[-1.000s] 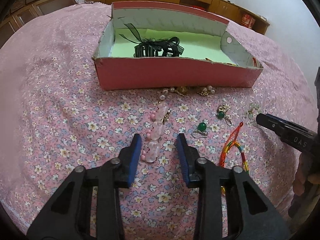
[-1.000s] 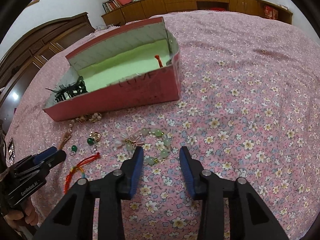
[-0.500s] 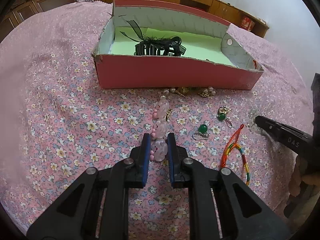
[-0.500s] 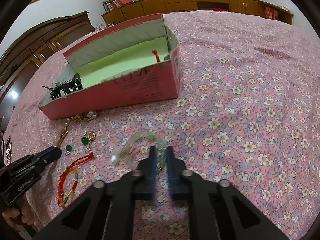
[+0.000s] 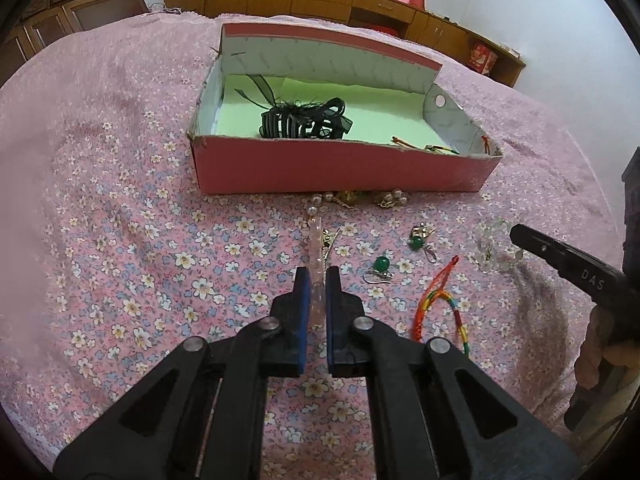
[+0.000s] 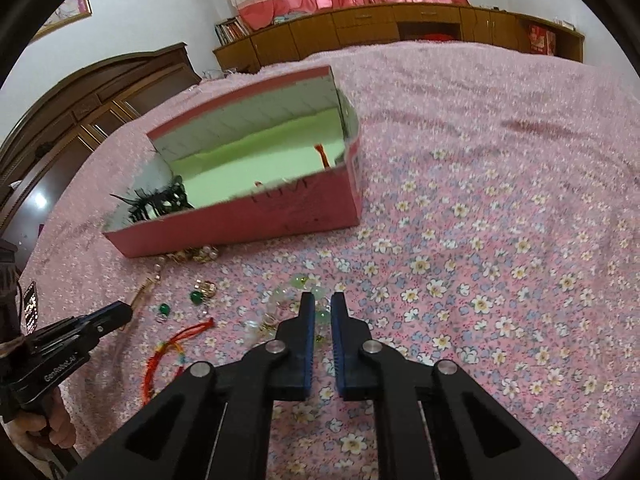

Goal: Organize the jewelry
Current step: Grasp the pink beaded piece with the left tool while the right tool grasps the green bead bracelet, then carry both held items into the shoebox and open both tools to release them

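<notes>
A pink translucent bead bracelet [image 5: 316,248] hangs stretched between the blue pads of my left gripper [image 5: 317,280], whose jaws are closing tight on it. My right gripper [image 6: 322,304] is shut on a pale green and clear bead bracelet [image 6: 294,292]; in the left wrist view that same gripper [image 5: 520,236] shows at the right edge with the clear beads [image 5: 490,250]. The pink cardboard box [image 5: 340,168] lies ahead, with a black hair clip [image 5: 304,120] inside on its green floor.
On the flowered bedspread lie two green earrings [image 5: 380,266], a red and rainbow cord bracelet [image 5: 436,304], and pearl and gold pieces [image 5: 360,198] against the box front. Wooden cabinets [image 6: 400,24] line the far wall. A hand [image 6: 52,428] holds the left gripper.
Both grippers went from wide open to shut, the left on the pink bracelet, the right on the green one. Both have risen a little, and the bracelets are lifting off the spread.
</notes>
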### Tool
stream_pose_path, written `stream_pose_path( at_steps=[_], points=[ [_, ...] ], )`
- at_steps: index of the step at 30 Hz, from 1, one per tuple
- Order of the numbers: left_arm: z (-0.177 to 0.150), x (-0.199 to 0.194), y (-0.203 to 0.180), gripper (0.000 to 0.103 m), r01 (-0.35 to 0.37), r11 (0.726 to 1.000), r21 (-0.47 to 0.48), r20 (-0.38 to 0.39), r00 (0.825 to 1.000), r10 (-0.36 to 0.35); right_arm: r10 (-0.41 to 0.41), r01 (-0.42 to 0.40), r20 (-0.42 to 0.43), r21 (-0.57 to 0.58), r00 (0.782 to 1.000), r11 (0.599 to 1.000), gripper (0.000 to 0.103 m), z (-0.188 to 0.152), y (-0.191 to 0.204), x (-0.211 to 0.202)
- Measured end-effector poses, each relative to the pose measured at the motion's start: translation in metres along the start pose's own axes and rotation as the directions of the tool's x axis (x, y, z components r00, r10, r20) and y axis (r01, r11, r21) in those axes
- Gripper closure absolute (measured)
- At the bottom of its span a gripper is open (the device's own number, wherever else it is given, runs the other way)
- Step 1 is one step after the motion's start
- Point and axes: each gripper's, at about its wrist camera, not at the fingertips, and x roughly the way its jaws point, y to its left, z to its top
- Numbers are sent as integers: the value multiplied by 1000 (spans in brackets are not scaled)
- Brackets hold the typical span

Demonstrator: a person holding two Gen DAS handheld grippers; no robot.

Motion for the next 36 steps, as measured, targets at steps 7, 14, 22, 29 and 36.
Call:
stream_pose_path(
  at_steps=[7,14,22,29,36],
  points=[
    [5,-26,-7,103,8,1000,2,37,999,-8,22,-20,43,-34,999,999,94,5,12,-21],
    [11,-52,-10,103,15,1000,11,82,997,-15,42,-36,88,-65,995,997,94,13,21,-38],
    [22,-70,-17,103,3,999,36,124,992,-7,60,-47,134,-96,989,994,94,25,30,-53],
    [42,-72,-18,103,-13,999,44,165,986,6,67,-45,167,-132,984,990,94,41,38,-58],
    [66,-71,-19,103,-30,998,60,217,976,16,81,-48,193,-170,978,984,94,60,48,-55]
  ],
)
